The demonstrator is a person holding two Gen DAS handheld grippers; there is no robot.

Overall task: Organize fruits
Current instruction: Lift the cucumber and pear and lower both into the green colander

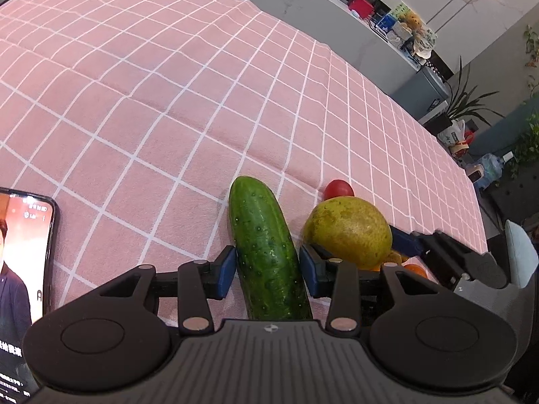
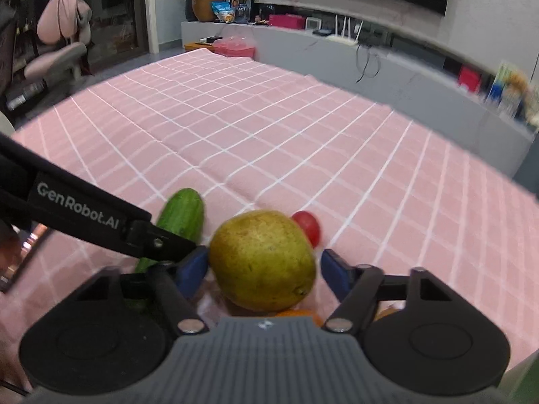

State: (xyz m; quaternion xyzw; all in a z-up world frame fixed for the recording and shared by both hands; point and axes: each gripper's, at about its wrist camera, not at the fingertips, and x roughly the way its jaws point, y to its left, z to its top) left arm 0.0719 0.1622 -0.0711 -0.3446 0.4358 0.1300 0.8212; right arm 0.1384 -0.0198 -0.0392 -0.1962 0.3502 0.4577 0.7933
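A green cucumber [image 1: 266, 252] lies lengthwise between the blue pads of my left gripper [image 1: 267, 269], which touch its sides. A yellow-green pear [image 1: 348, 230] sits just right of it, with a red tomato [image 1: 338, 188] behind and an orange fruit [image 1: 416, 269] partly hidden below. In the right wrist view the pear [image 2: 262, 261] sits between the pads of my right gripper [image 2: 264, 271]; the left pad touches it, the right pad stands a little apart. The cucumber [image 2: 183, 217], tomato [image 2: 308, 227] and left gripper's arm [image 2: 87, 213] show there too.
A pink checked tablecloth [image 1: 168, 101] covers the table. A phone [image 1: 23, 269] with a lit screen lies at the left. A grey counter [image 2: 404, 77] with clutter runs beyond the far edge; a pink chair [image 2: 57, 50] stands far left.
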